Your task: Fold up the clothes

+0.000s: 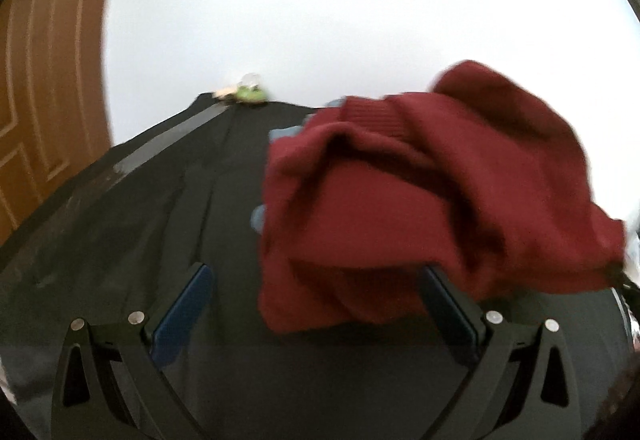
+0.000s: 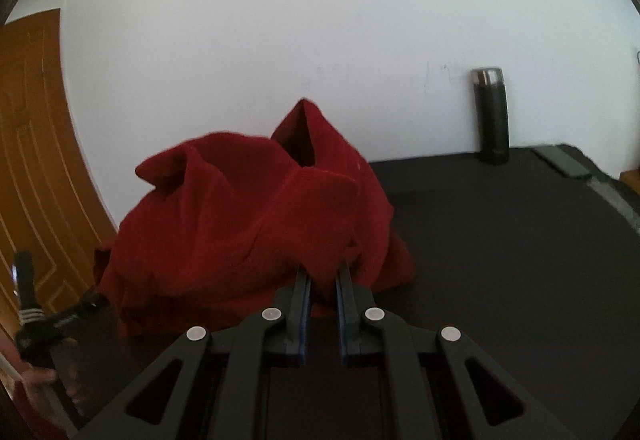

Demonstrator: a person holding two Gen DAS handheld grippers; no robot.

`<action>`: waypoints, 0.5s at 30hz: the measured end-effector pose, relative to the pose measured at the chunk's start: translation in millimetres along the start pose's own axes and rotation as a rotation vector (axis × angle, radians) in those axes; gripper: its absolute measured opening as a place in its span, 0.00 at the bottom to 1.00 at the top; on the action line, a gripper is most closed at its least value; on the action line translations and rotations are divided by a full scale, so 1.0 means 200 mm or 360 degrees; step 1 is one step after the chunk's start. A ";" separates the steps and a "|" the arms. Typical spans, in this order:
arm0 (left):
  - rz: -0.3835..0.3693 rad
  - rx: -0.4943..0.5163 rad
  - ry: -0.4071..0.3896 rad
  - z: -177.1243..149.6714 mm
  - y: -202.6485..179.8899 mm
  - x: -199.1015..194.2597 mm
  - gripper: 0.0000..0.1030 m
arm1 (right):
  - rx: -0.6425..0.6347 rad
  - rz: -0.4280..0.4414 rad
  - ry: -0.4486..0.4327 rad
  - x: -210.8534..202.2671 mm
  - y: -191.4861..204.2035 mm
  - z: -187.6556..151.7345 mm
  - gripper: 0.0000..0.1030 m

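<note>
A dark red knitted sweater (image 1: pixel 420 200) is bunched up on the black table (image 1: pixel 160 220). In the left wrist view it hangs lifted to the right, its lower edge draped over my right finger's tip. My left gripper (image 1: pixel 316 276) is open wide, with nothing between its blue pads. In the right wrist view the sweater (image 2: pixel 248 216) rises in a heap just ahead, and my right gripper (image 2: pixel 323 274) is shut on a fold of its near edge. Some light blue cloth (image 1: pixel 260 218) peeks out from behind the sweater.
A dark metal flask (image 2: pixel 491 116) stands at the back right by the white wall, with a flat dark object (image 2: pixel 564 162) beside it. Small green and beige items (image 1: pixel 244 93) lie at the table's far edge. A brown door (image 1: pixel 48 80) is on the left.
</note>
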State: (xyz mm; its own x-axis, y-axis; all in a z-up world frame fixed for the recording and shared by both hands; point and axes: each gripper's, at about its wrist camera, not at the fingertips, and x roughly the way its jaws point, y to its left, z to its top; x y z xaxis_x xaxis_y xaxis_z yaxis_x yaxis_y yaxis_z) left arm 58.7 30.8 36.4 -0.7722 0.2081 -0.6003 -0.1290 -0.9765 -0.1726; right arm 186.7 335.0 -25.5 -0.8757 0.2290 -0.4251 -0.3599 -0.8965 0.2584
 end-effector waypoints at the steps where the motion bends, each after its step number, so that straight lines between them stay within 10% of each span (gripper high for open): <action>1: -0.0030 0.0012 0.0008 0.00 -0.02 -0.02 0.99 | 0.0008 0.0012 0.0006 0.02 0.00 -0.01 0.11; 15: -0.0054 0.0176 0.0093 0.04 -0.17 0.09 0.99 | 0.0162 0.0176 0.0096 0.01 -0.09 -0.15 0.12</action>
State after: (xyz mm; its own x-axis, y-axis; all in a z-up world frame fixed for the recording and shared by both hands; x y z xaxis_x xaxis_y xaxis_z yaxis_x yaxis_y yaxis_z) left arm 45.0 67.1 37.2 -0.7290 0.2406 -0.6408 -0.2246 -0.9684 -0.1082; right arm 200.9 341.1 -56.9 -0.8918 0.1052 -0.4400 -0.2960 -0.8712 0.3916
